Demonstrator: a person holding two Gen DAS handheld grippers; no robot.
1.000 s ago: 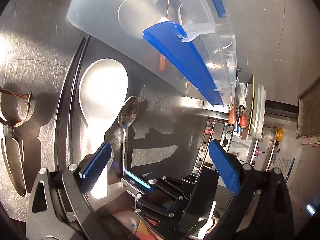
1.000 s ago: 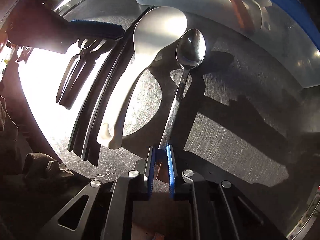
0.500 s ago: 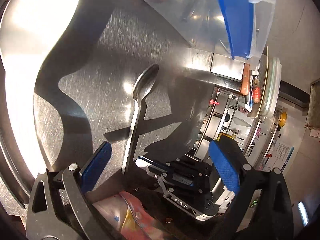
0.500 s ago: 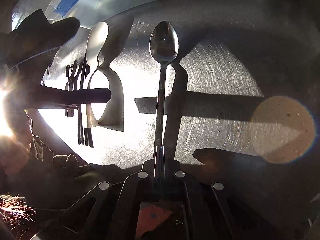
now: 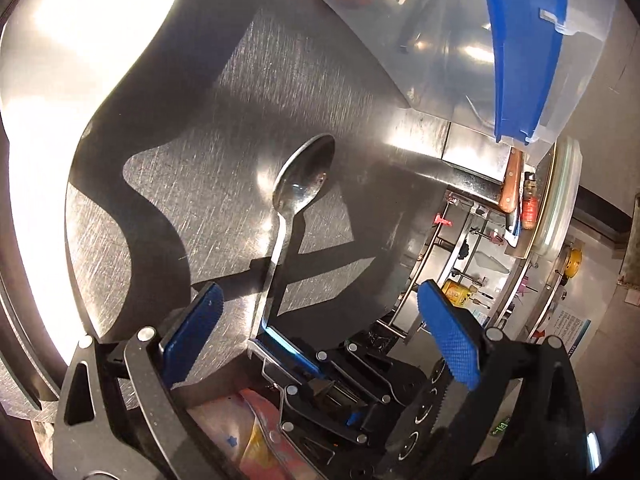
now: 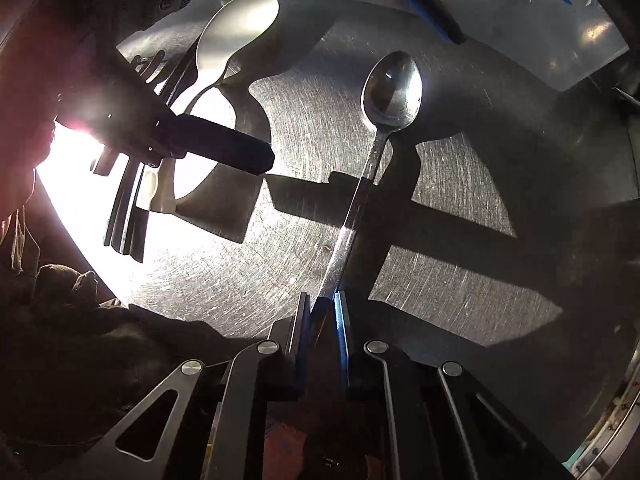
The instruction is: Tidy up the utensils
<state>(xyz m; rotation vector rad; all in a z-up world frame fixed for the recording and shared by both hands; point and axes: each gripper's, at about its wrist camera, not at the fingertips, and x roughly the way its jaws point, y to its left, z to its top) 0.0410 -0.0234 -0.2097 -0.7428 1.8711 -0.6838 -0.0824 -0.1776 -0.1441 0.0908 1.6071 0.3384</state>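
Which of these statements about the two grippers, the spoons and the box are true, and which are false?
1. The right gripper is shut on the metal spoon. True.
2. The left gripper is shut on a fork. False: it is open and holds nothing.
3. The white spoon lies on the steel table. True.
4. The plastic box is empty. False: utensils show through its wall.

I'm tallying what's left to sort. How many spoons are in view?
2. The metal spoon is held by its handle in the right gripper, off the table. The white spoon lies on the steel table. The container may hide more.
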